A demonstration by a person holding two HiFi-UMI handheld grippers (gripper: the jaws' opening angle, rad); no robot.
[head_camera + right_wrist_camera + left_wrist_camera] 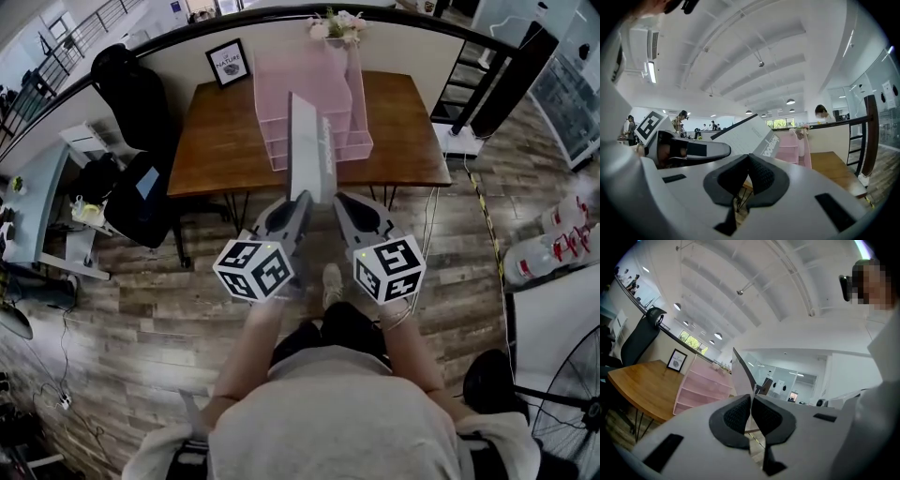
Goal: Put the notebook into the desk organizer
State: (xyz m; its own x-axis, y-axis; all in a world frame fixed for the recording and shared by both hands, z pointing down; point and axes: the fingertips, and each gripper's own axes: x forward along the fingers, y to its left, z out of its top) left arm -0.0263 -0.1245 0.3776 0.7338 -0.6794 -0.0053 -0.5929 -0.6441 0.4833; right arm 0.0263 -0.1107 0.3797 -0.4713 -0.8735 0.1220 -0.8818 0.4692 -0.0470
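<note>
Item: notebook (312, 150), grey cover, held on edge in the air on the near side of the organizer (319, 84), not in any of its trays.

Holders: my left gripper (751, 414), jaws nipped on the notebook's near edge; my right gripper (747, 171), jaws pressed on its near corner, side by side with the left.

Organizer: pink, tiered, on the table (220, 141).

Left of organizer: framed print (228, 63). Behind organizer: flowers (337, 25).

One notebook (312, 155), seemingly one organizer (300, 80)
</note>
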